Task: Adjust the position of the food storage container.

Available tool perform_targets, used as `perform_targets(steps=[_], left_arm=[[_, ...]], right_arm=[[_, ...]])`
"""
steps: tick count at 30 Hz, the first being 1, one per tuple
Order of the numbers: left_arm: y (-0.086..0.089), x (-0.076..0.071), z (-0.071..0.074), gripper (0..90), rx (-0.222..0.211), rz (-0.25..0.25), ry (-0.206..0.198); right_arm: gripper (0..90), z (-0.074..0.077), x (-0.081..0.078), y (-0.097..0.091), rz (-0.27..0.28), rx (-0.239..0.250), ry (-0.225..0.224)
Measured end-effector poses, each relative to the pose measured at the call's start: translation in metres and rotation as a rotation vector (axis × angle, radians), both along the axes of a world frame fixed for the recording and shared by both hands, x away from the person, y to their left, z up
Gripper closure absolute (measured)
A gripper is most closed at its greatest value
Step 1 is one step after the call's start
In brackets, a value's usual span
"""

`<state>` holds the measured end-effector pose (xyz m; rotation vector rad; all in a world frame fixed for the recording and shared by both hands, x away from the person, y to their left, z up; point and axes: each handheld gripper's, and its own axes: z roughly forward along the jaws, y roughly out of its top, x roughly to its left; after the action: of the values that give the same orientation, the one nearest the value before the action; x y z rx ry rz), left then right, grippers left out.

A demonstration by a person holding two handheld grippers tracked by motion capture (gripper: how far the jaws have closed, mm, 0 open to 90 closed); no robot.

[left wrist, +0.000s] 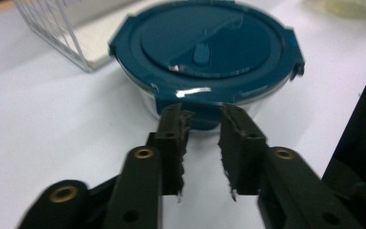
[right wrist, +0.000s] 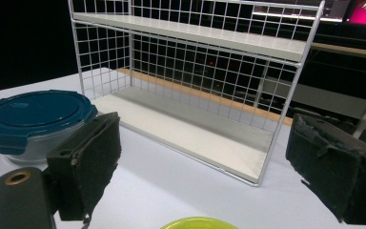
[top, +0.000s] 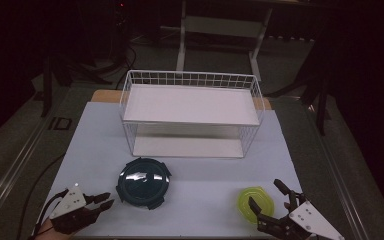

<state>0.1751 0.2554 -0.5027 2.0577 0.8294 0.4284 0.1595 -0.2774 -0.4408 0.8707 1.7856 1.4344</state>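
A round clear container with a dark blue clip lid (top: 143, 182) (left wrist: 205, 47) (right wrist: 33, 112) sits on the white table, front left of centre. My left gripper (top: 109, 199) (left wrist: 202, 114) lies low at its left side. The jaws stand close together with a narrow gap, and their tips are right at one of the lid's latch tabs; I see no pad pressing on it. A round yellow-green lid or dish (top: 254, 201) (right wrist: 198, 223) lies front right. My right gripper (top: 265, 192) (right wrist: 205, 157) is open wide just in front of it, jaws on either side of its near edge, apart from it.
A white two-tier wire shelf rack (top: 190, 79) (right wrist: 195, 62) stands at the back middle of the white table mat (top: 205, 175), both shelves bare. Dark floor, a cable and stand legs surround the table. The mat's front edge is near both hands.
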Motion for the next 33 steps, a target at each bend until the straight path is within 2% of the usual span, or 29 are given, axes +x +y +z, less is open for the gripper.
perform_targets(steps=[3,4,7,9,18,25,33], left_arm=[[-0.003,0.003,-0.006,86.5,0.013,0.013,0.003],[-0.005,0.004,-0.008,87.2,0.028,0.023,0.001],[-0.007,0.005,-0.009,87.9,0.027,0.030,-0.004],[-0.008,0.008,-0.008,88.0,0.028,0.052,0.005],[-0.010,0.016,-0.013,88.7,0.032,0.091,0.020],[-0.010,0.025,-0.013,88.8,0.023,0.109,0.031],[-0.013,0.039,-0.012,88.9,0.041,0.118,0.029]], right_arm=[[11.2,0.000,0.000,0.000,0.000,-0.002,0.000],[11.2,0.000,0.000,0.000,0.000,-0.001,0.000],[11.2,0.000,0.000,0.000,0.000,0.000,0.001],[11.2,0.000,0.000,0.000,0.002,0.000,0.000],[11.2,-0.001,0.002,0.001,0.008,0.002,0.008],[11.2,-0.001,0.002,0.002,0.015,-0.002,0.007],[11.2,-0.001,0.003,0.003,0.017,0.000,0.012]])
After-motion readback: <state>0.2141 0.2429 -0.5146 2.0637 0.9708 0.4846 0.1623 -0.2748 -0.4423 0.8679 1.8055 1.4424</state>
